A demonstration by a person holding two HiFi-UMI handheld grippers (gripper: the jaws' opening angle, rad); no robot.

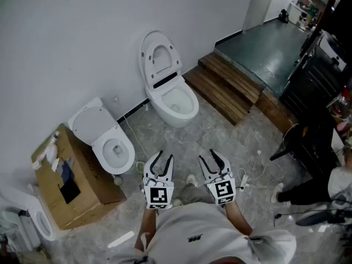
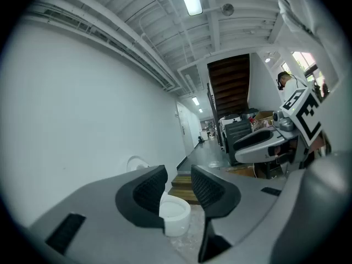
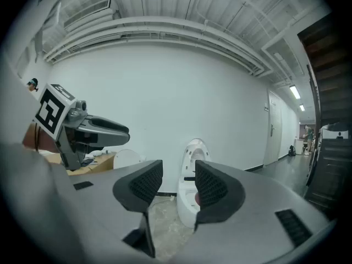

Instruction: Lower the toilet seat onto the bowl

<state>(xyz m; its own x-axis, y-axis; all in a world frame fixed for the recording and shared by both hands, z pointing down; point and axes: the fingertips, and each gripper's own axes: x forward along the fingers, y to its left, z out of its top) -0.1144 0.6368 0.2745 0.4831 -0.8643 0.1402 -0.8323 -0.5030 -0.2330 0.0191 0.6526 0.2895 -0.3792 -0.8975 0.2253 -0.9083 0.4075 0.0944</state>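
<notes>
A white toilet (image 1: 175,104) stands against the wall, its seat (image 1: 160,61) and lid raised upright. In the left gripper view its bowl (image 2: 175,216) shows between the jaws; in the right gripper view the raised seat (image 3: 192,157) shows just beyond them. Both grippers hang side by side over the floor, well short of the toilet. My left gripper (image 1: 165,157) is open and empty. My right gripper (image 1: 208,155) is also open and holds nothing.
A second, smaller toilet (image 1: 105,138) stands to the left, beside a cardboard box (image 1: 66,183). Wooden steps (image 1: 225,87) rise to the right of the main toilet. Cables (image 1: 254,168) lie on the floor at right, near dark furniture (image 1: 313,87) and a person's leg (image 1: 305,190).
</notes>
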